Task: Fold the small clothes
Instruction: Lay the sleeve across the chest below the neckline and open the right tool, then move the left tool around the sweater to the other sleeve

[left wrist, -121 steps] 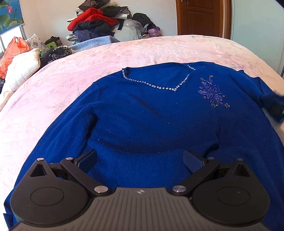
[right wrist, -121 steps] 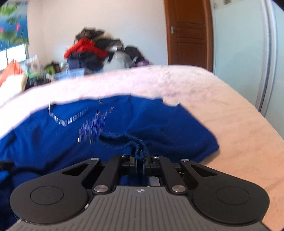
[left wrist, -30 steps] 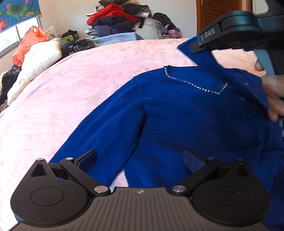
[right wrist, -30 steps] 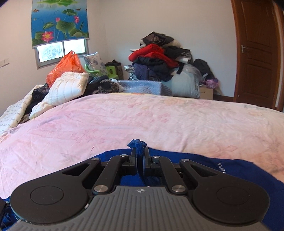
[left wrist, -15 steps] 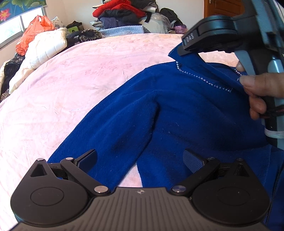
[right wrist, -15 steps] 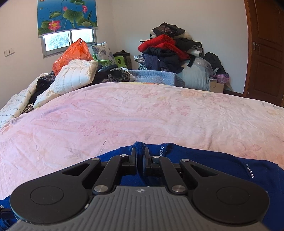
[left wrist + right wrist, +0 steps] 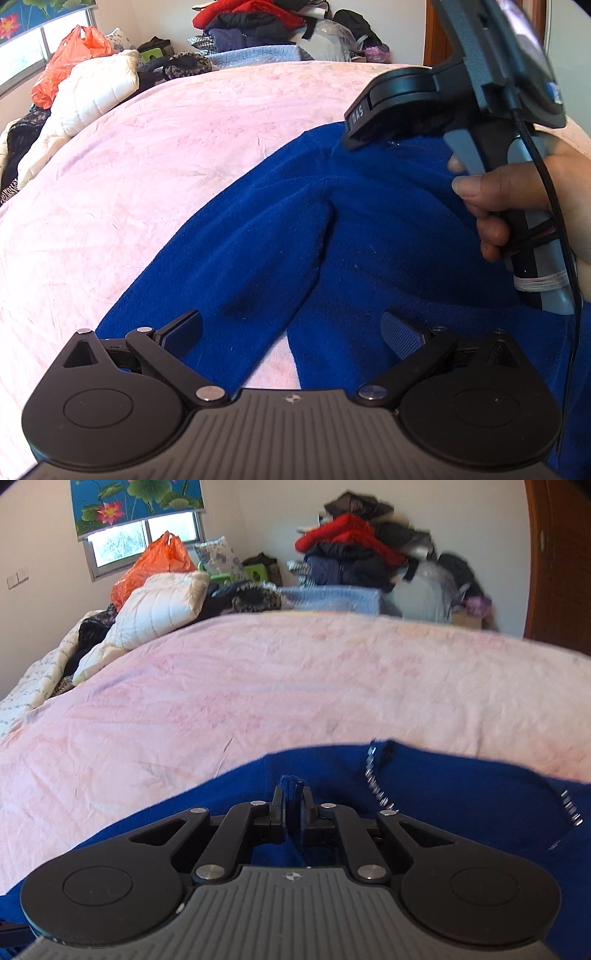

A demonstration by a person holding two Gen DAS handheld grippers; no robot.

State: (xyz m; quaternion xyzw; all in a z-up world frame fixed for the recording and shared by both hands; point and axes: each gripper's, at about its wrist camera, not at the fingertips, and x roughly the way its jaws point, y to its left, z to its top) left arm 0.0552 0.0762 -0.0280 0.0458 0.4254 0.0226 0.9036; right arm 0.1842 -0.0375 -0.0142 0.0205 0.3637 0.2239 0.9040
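A dark blue sweater (image 7: 369, 229) with a beaded neckline lies on the pink bedspread (image 7: 155, 155). Its left sleeve (image 7: 221, 266) runs down toward the near left. My left gripper (image 7: 291, 328) is open and empty, low over the sleeve and the sweater's side. My right gripper (image 7: 292, 805) is shut on a pinch of the blue sweater cuff (image 7: 291, 781), held low over the sweater's left shoulder near the neckline beads (image 7: 376, 782). The right gripper also shows in the left wrist view (image 7: 436, 99), held by a hand above the sweater's shoulder.
White quilted pillows (image 7: 159, 605) and an orange bag (image 7: 155, 568) lie at the bed's far left. A heap of clothes (image 7: 354, 550) is piled against the back wall. A brown door (image 7: 557, 561) stands at the right.
My right gripper has carried the sweater cuff leftward across the sweater and lowered it onto the left shoulder area. My left gripper has shifted left along the left sleeve and stayed open.
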